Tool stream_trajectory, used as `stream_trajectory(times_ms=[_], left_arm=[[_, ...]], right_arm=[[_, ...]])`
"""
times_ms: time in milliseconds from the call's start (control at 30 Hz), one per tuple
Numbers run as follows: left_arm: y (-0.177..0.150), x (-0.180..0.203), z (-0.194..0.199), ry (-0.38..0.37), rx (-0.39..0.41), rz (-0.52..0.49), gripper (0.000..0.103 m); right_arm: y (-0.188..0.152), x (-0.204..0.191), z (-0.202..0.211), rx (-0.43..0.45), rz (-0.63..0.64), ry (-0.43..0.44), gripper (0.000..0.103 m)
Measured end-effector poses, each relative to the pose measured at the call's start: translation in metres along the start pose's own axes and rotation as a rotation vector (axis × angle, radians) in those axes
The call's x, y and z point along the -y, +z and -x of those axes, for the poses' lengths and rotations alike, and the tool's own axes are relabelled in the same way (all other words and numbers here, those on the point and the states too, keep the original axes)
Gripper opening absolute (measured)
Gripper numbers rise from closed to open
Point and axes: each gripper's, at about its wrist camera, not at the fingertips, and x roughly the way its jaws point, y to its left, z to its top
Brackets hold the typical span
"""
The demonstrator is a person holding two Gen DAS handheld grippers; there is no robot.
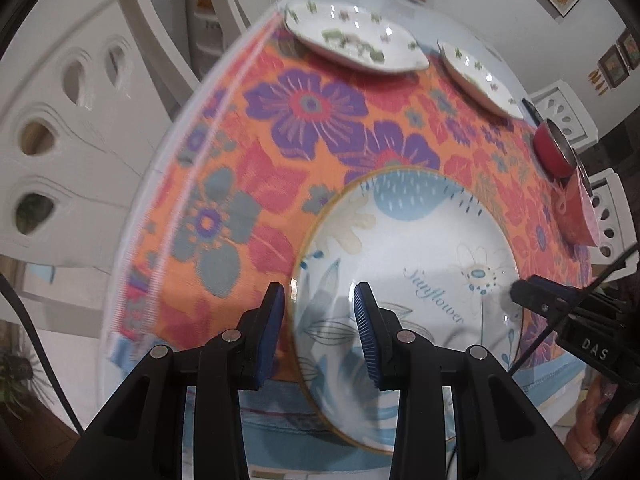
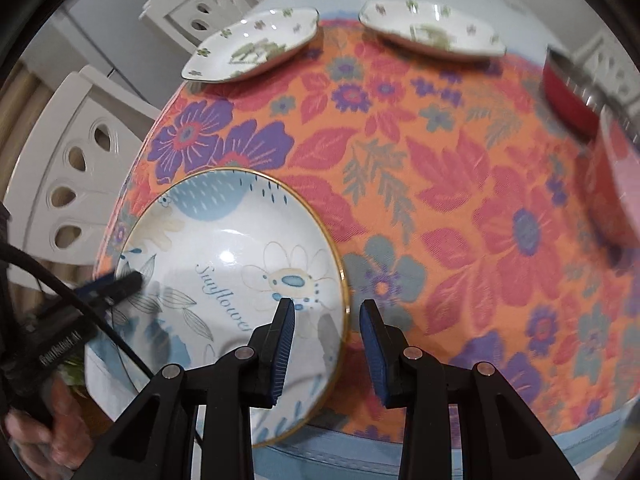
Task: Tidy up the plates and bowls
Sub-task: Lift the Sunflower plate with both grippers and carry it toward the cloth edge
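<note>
Blue-padded fingers of the left gripper (image 1: pixel 320 312) straddle the near-left rim of the Sunflower plate (image 1: pixel 412 240), one pad outside the gold edge and one over the painted well. Its jaws stand a little apart, and I cannot tell whether the pads actually press the rim. Over on the other side the right gripper (image 2: pixel 328 320) does the same at the plate's right edge, one finger above the flower print and the other out over the cloth; again a narrow gap, and contact is not clear. Each gripper shows in the other's camera as a dark tip at the opposite rim.

That plate lies at the near edge of the floral tablecloth (image 2: pixel 440 208) (orange, with pink and purple blooms), partly overhanging the pale blue border. Well beyond it, at the far edge of the cloth, sit two white leaf-shaped dishes (image 2: pixel 256 44) with green sprigs, side by side but apart. A red bowl (image 1: pixel 554 152) stands off to the right, with a pink bowl (image 1: pixel 576 212) just in front of it. White chairs (image 2: pixel 76 184) with teardrop cut-outs ring the table.
</note>
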Motion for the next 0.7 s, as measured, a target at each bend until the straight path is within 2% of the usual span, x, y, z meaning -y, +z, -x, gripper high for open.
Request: stream_trajectory(times_ms=[200,433,533,633,667,700], left_arm=[[0.001,0.008,0.034,0.044,0.093,-0.028,0.033],[-0.011,0.051,0.082,0.056,0.22,-0.103,0.034],[-0.021,0.062,0.099,0.038,0.244,-0.099,0.034],[-0.032,0.068,0.116,0.032,0.26,-0.083,0.034],[-0.035,0.07,0.121,0.03,0.265,-0.08,0.036],[-0.038,0.071,0.127,0.03,0.271,-0.077,0.042]], right_arm=[[-0.01,-0.015,0.035,0.08,0.09,-0.026,0.033],[-0.035,-0.028,0.088,0.199,0.179,-0.083,0.033],[-0.053,-0.026,0.114,0.253,0.188,-0.117,0.035],[-0.067,-0.021,0.132,0.277,0.164,-0.112,0.039],[-0.072,-0.018,0.138,0.284,0.152,-0.099,0.042],[-0.078,-0.015,0.144,0.292,0.139,-0.082,0.044]])
